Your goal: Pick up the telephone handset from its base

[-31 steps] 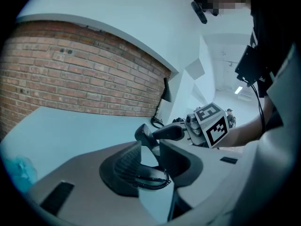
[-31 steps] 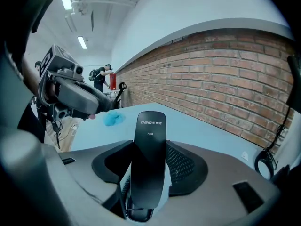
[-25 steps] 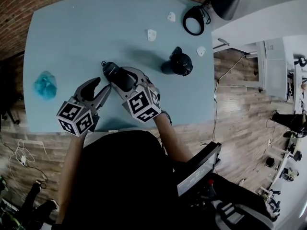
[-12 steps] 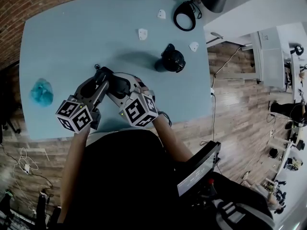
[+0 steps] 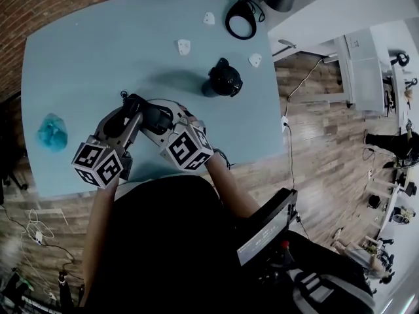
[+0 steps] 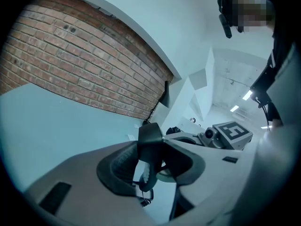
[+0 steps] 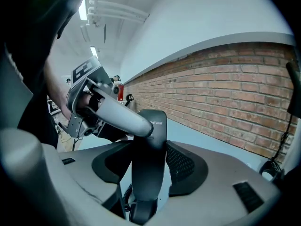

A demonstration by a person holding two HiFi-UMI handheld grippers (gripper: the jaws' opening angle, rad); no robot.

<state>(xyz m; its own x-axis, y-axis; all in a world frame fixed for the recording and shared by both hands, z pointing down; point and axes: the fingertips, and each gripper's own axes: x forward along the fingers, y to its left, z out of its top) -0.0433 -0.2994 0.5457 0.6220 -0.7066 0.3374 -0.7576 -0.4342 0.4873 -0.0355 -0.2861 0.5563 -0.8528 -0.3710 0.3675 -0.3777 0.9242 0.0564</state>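
One half-hidden handset point(image 7: 149, 145) in right gripper point(image 7: 148, 171); left gripper point(image 6: 150, 166) closing on it

Pale blue table point(image 5: 98, 51); red-brown brick wall point(image 6: 70, 60), pale mortar lines. The handset point(image 7: 148, 159) is black. The left gripper point(image 5: 131, 113) and right gripper point(image 5: 162, 116) are grey, their cubes point(image 5: 98, 164) black-and-white squares. At mid-left, a turquoise lump point(image 5: 51, 131).

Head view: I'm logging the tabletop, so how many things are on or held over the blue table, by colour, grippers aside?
White small pieces: 3
Black, namely handset, round object, ring: 3
Teal crumpled thing: 1
Total: 7
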